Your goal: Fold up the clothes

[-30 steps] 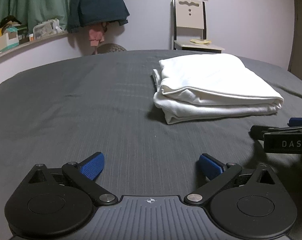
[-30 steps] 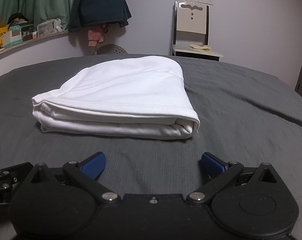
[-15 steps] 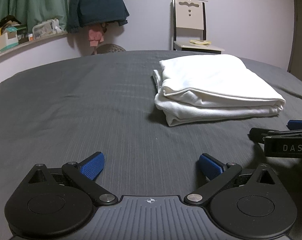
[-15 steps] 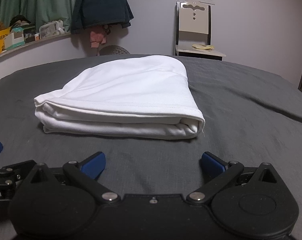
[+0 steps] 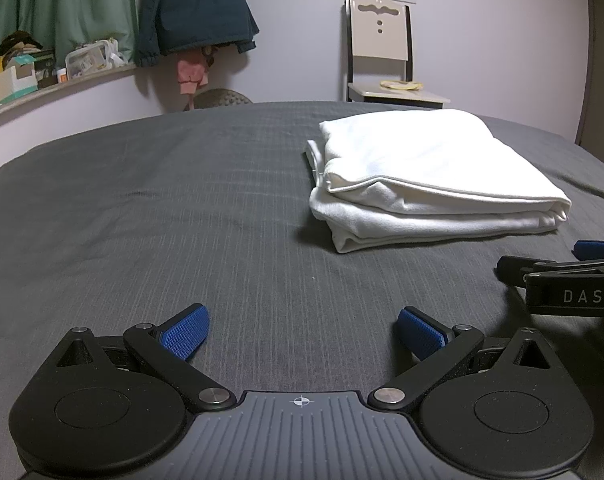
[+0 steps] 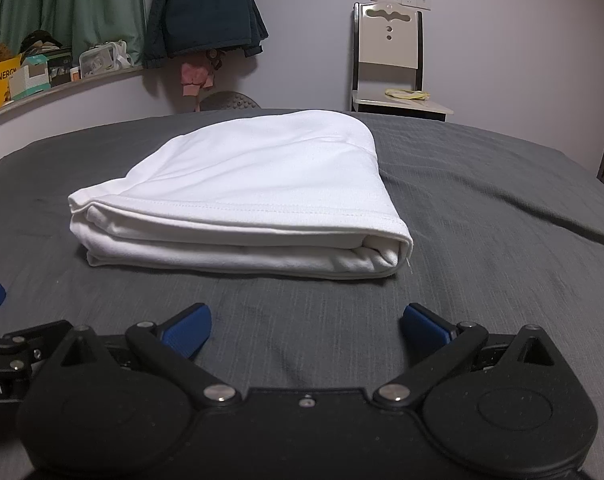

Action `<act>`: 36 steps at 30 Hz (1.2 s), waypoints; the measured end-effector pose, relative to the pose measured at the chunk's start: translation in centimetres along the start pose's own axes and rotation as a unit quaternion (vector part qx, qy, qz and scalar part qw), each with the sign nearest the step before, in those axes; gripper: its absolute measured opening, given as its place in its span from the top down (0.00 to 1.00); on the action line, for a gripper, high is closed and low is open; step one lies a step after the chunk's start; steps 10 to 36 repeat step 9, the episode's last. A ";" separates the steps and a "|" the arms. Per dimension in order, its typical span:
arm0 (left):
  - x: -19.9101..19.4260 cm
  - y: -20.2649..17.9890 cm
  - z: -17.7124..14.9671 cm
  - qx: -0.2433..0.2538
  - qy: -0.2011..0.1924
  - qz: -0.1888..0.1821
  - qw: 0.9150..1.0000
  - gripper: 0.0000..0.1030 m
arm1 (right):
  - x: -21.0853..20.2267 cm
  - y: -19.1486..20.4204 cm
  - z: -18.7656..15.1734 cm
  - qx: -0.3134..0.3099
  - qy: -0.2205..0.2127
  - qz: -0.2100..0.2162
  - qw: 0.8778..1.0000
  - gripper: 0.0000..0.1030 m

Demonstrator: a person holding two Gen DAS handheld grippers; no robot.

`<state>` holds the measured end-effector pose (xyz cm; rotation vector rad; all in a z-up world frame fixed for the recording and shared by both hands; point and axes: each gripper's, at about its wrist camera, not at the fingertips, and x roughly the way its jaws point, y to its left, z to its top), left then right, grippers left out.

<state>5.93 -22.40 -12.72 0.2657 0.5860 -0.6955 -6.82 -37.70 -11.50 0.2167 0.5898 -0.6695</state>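
A white garment lies folded in a neat stack on the dark grey bedspread; it also shows in the right wrist view, straight ahead. My left gripper is open and empty, low over the bedspread, with the garment ahead and to its right. My right gripper is open and empty, a short way in front of the garment's near edge. The right gripper's side shows at the right edge of the left wrist view.
A cream chair with a yellow item on its seat stands by the far wall. A dark jacket hangs at the back. A shelf with boxes and a green curtain run along the left.
Both grippers have drawn slightly back from the folded garment and stayed open. The garment has not moved.
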 end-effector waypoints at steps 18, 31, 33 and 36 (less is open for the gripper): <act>0.1 -0.1 0.1 0.000 0.000 0.001 1.000 0.00 | 0.0 0.1 0.0 0.000 0.000 0.000 1.000 0.00; 0.1 -0.1 0.1 0.000 0.000 0.001 1.000 0.00 | 0.0 0.1 0.0 0.000 0.000 0.000 1.000 0.00; 0.1 -0.1 0.1 0.000 0.000 0.001 1.000 0.00 | 0.0 0.1 0.0 0.000 0.000 0.000 1.000 0.00; 0.1 -0.1 0.1 0.000 0.000 0.001 1.000 0.00 | 0.0 0.1 0.0 0.000 0.000 0.000 1.000 0.00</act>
